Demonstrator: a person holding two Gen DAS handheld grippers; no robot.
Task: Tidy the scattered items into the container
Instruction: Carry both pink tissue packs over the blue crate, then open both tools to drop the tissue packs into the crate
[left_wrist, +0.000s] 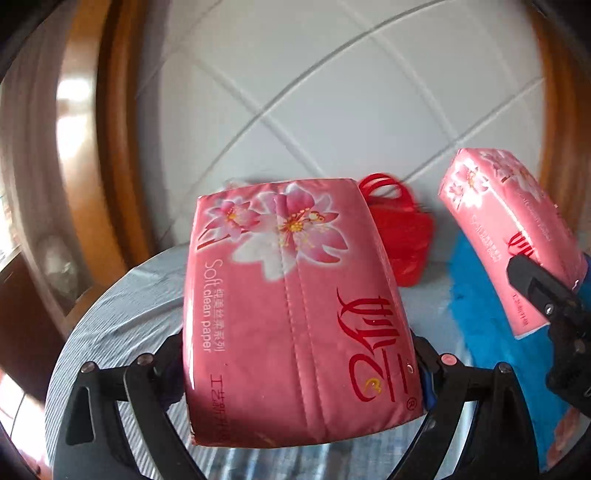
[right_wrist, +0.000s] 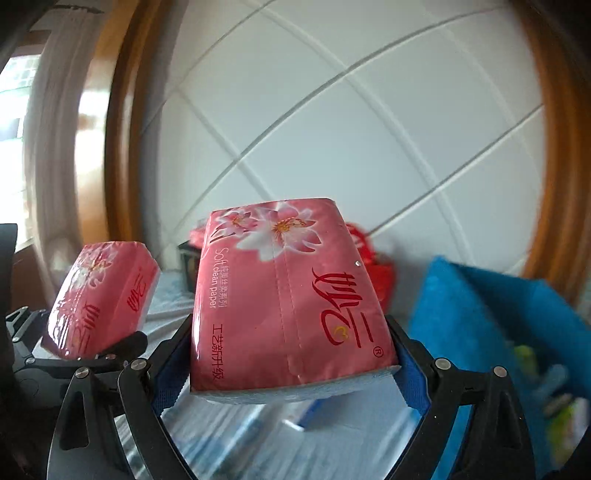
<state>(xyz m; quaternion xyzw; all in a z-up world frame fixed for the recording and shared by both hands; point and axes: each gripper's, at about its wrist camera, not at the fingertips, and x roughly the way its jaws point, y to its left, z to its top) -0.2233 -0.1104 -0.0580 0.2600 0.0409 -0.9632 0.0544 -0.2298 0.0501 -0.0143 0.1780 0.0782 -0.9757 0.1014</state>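
Note:
My left gripper (left_wrist: 301, 354) is shut on a pink tissue pack (left_wrist: 295, 302) with flower print and holds it above the round table (left_wrist: 122, 317). My right gripper (right_wrist: 295, 350) is shut on a second pink tissue pack (right_wrist: 284, 295), also lifted. Each pack shows in the other view: the right one at the right edge of the left wrist view (left_wrist: 509, 229), the left one at the left of the right wrist view (right_wrist: 99, 295). A blue fabric container (right_wrist: 480, 317) stands to the right, with several items inside.
A red bag (left_wrist: 402, 229) lies at the back of the table near a white tiled wall (left_wrist: 332, 92). A dark box (right_wrist: 190, 266) sits behind the packs. Wooden frames flank the wall. A small white-and-blue item (right_wrist: 299, 417) lies on the striped tablecloth below my right gripper.

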